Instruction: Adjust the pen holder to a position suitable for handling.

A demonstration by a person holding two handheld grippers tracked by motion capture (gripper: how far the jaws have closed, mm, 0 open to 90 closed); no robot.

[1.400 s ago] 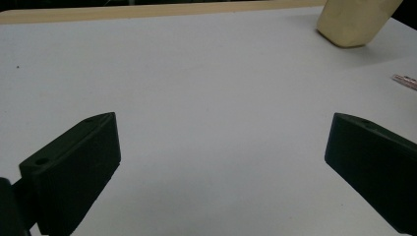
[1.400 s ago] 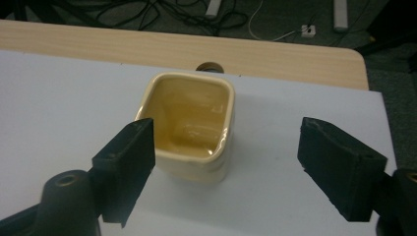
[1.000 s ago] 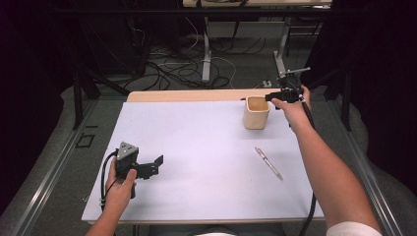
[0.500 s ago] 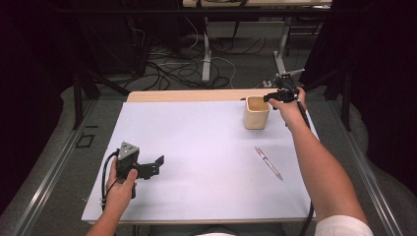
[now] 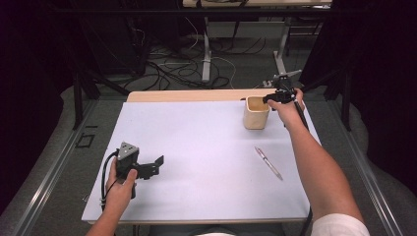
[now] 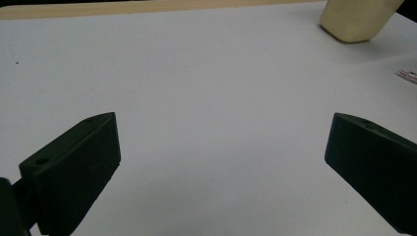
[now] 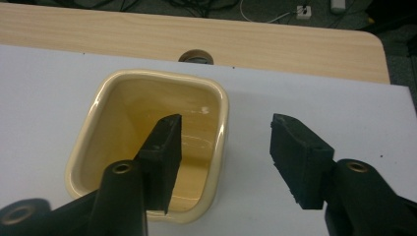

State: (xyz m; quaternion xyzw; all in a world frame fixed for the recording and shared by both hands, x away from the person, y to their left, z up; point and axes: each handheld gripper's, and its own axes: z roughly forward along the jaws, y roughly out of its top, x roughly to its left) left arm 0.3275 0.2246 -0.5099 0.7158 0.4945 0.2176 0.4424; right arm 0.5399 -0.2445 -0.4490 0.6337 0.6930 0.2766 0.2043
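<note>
A cream square cup (image 5: 256, 113) stands upright at the back right of the white sheet (image 5: 196, 147). My right gripper (image 5: 268, 98) hovers over its right side. In the right gripper view the cup (image 7: 123, 108) is hollow and bare inside. One jaw hangs inside it and the other outside, with the right wall between them. The jaws have just been closing, and a gap still shows on both sides of the wall. My left gripper (image 5: 157, 164) rests low at the front left, open (image 6: 223, 132), with nothing between its jaws. The cup (image 6: 356, 19) shows far off there.
A pen (image 5: 268, 163) lies slanted on the sheet in front of the cup, its tip (image 6: 408, 74) at the frame's edge. A bare wooden strip with a cable hole (image 7: 196, 55) runs behind the sheet. Cables and table legs lie on the floor beyond.
My right gripper has come down and slightly left over the cup's right wall, and its jaws have narrowed. The left hand has stayed put.
</note>
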